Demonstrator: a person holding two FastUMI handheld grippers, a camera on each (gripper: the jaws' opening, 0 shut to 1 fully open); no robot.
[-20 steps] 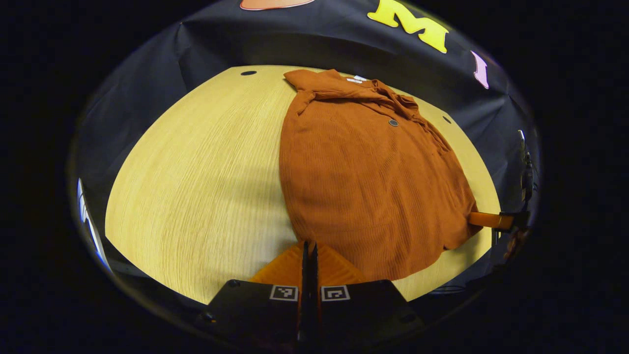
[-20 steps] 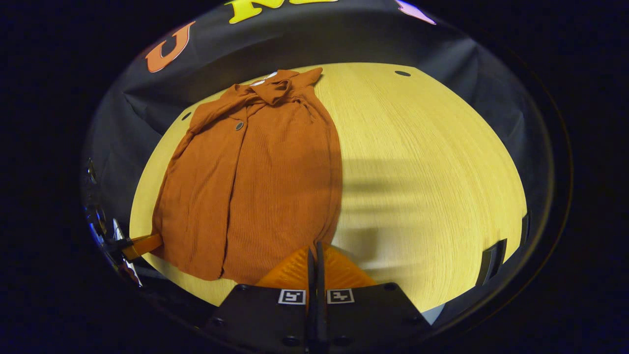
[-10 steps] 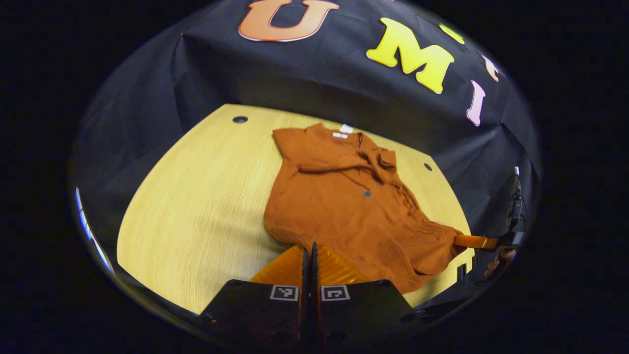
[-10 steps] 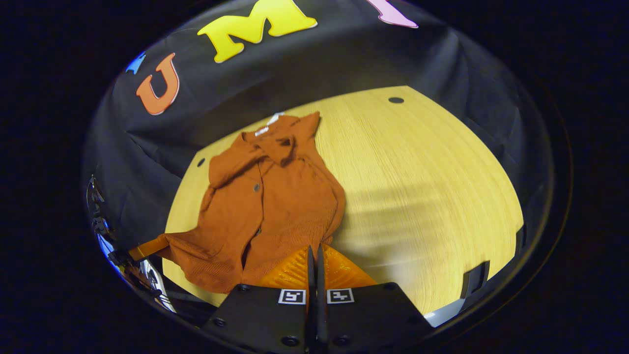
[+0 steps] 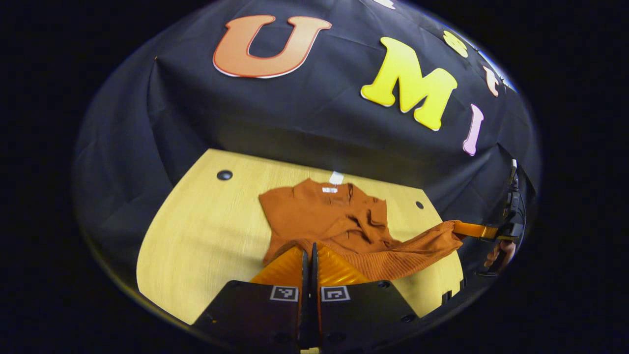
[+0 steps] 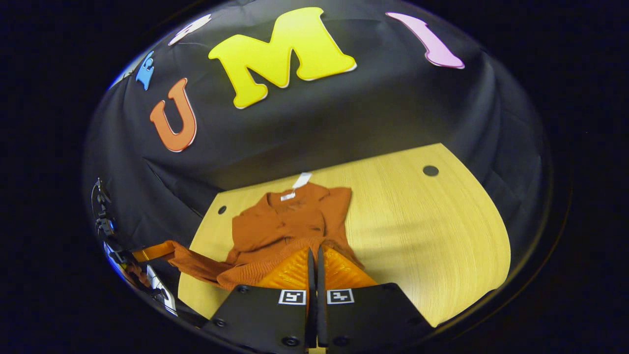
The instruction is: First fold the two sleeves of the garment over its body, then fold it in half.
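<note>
Garment (image 5: 339, 221), a rust-orange ribbed button-front top, lay on the pale wooden table (image 5: 206, 231) with its collar and white neck label at the far edge, close under the black cloth wall (image 5: 295, 128), and its long axis running from there back toward the near edge. Sleeves appeared already laid across the chest, though the bunched folds there made that hard to confirm. Its hem (image 5: 393, 260) was off the wood, stretched as a sagging band between the two grippers and drooping most in the middle. In the left gripper view, the left gripper (image 5: 308, 255) had its fingers pressed together on the hem's left corner, while the right gripper (image 5: 479, 230) showed farther off to the right, pinching the other corner, a hand behind it. The right gripper view gave the mirror case: right gripper (image 6: 315, 258) clamped on its corner, left gripper (image 6: 147, 254) off at the left edge. By my judgement, the fold in half turned on one relation: the collar lay straight ahead, beyond both grippers, so the hem had to travel along the garment's long axis, both corners kept level, neither hand nearer.
</note>
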